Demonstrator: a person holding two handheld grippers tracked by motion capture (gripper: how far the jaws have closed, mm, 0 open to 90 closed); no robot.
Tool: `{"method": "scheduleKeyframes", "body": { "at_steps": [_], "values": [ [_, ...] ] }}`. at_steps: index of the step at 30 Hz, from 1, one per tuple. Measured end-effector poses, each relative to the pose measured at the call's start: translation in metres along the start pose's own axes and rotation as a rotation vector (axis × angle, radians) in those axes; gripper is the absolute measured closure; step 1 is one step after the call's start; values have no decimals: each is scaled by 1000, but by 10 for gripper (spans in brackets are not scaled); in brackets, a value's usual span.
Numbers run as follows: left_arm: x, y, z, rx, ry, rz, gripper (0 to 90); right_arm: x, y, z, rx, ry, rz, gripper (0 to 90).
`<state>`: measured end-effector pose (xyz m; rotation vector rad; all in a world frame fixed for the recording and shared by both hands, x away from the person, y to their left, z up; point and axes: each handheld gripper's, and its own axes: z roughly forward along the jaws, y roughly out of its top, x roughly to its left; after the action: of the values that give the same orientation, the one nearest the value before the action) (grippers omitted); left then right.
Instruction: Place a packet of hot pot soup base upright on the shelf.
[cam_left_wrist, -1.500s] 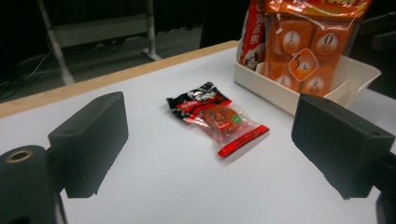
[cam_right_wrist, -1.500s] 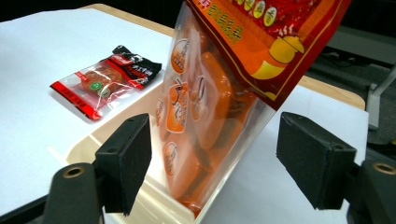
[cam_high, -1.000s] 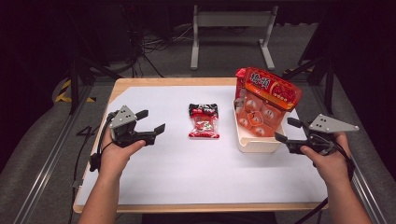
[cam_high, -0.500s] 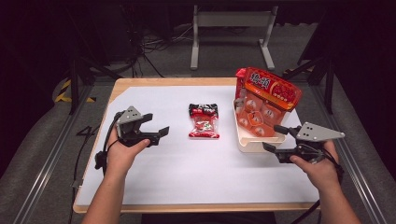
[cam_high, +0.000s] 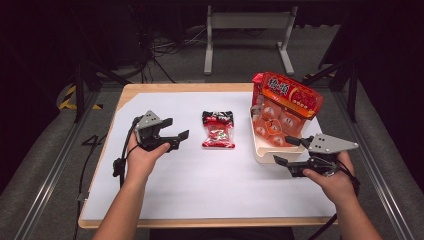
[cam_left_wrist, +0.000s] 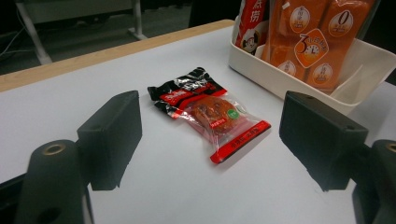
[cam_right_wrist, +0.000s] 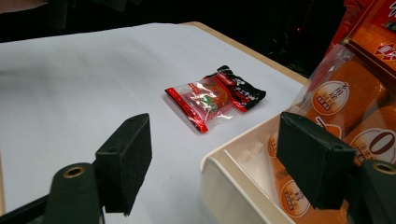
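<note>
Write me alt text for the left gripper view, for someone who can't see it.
A small red, black and clear snack packet lies flat on a white table, framed between the left gripper's two open black fingers without touching them. At upper right, a white tray holds large orange snack bags.

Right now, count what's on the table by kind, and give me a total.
Small snack packet, lying flat on the white sheet: 1
White bin: 1
Big orange snack bag, standing in the bin: 1
Total: 3
</note>
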<state>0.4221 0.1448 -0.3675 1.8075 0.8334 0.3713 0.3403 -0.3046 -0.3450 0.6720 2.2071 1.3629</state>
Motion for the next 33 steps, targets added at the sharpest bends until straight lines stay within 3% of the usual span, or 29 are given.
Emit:
{"method": "scheduleKeyframes", "body": {
  "at_steps": [5, 9, 15, 25, 33],
  "values": [
    [-1, 0, 17, 12, -11, 6, 259, -1, 0, 0, -4, 1, -4, 273],
    [2, -2, 37, 42, -29, -14, 270, -1, 0, 1, -3, -1, -5, 273],
    [0, -5, 55, 64, -42, -24, 291, -1, -1, 1, -1, -4, -1, 272],
    [1, -13, 80, 114, -54, -54, 355, 3, -4, 3, 11, 5, -4, 272],
    [-3, -22, 97, 182, -63, -46, 441, 3, -4, 6, 12, 13, -5, 272]
  ]
}}
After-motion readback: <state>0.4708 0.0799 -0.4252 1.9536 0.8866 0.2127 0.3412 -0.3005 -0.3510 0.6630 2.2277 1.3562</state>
